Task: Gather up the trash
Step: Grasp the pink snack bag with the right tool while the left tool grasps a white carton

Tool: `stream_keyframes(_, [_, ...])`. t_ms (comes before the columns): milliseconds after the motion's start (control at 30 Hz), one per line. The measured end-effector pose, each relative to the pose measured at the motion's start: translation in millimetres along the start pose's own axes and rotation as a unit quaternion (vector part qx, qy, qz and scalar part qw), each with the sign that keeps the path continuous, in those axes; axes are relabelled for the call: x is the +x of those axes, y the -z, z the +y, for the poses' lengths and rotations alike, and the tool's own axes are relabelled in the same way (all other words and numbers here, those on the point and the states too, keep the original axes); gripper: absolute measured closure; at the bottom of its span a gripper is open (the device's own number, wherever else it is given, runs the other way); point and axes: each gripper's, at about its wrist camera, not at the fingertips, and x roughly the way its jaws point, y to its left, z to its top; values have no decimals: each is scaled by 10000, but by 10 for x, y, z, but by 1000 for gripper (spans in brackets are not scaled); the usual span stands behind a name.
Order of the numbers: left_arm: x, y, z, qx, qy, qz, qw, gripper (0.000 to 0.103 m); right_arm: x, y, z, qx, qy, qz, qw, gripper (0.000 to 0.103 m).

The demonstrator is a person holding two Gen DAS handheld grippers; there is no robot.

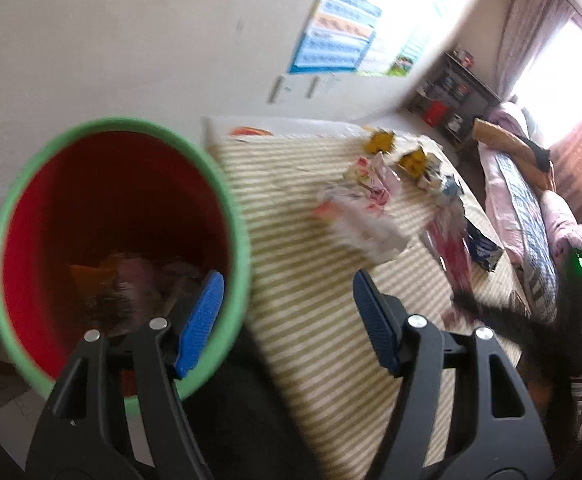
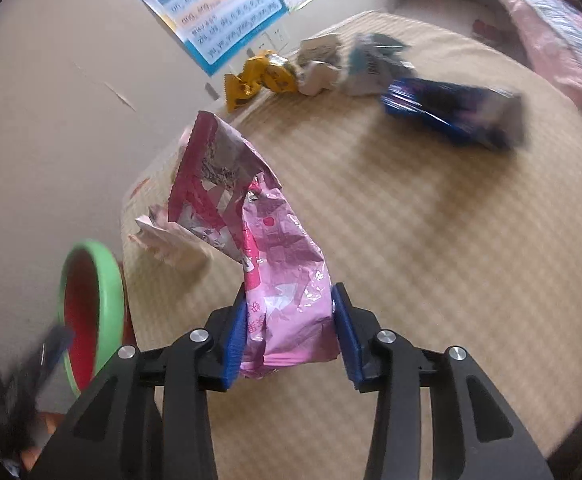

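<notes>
Trash is scattered all over the striped beige mat (image 2: 411, 240), and one piece is already grabbed: a crinkly pink foil snack bag (image 2: 287, 280) sits between the blue-padded fingers (image 2: 235, 332) of the right gripper (image 2: 291, 332), both pads pressed against its sides, with the torn top flopping up and away. Further back on the mat there's a pair of yellow candy wrappers (image 2: 259, 76), a crumpled white and grey wrapper (image 2: 323, 64) just beside them, and a blue plastic packet (image 2: 451, 112) off to the right, pretty blurry. A crumpled white plastic bag with pink print (image 1: 367, 208) lies nearer the mat's left edge. The left gripper (image 1: 287, 320) is released, fingers spread apart with nothing between them, and it hangs right by a round bin, red inside with a green rim (image 1: 123, 240); its left pad overlaps the rim in that view. A few wrappers lie at the bottom of the bin. A blue and white wall chart (image 2: 219, 12) hangs behind.
</notes>
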Motion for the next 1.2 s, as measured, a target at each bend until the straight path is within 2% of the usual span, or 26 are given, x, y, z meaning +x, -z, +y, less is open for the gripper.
stream_keyframes(167, [436,-170,-351,-43,165,169,9997,38,-318,458,-265,148,405,-247,9988,64])
stream_keyframes(333, [810,-253,-546,-246,-23,426,9988,38,-377,358,-276,66,488,-527,9974,63])
stream_keyframes(567, [1118,-335,-683,-261,-254,657,9972,38,-392,433,-280,-170,411,-554,9975,62])
stream_keyframes(733, [1204,-373,-703,-413,-209,714,9964,40,-399,440,-298,-267,457,-541,9971,57])
stream_keyframes(833, [1188,-352,-722,-272,-95,736,9969,57,-346,444,-282,-310,364,-381,9981,53])
stream_keyframes(867, [1161,-336,-729,-219,-36,762,9968,63,-344,443,-273,-327,341,-369,9982,49])
stream_keyframes(1000, [983,-269,-760,14,166,791,9967,84,-343,431,-258,-317,239,-371,9985,44])
stream_keyframes(1200, [716,-59,-801,546,395,984,9929,83,-338,428,-276,-212,125,-372,9990,43])
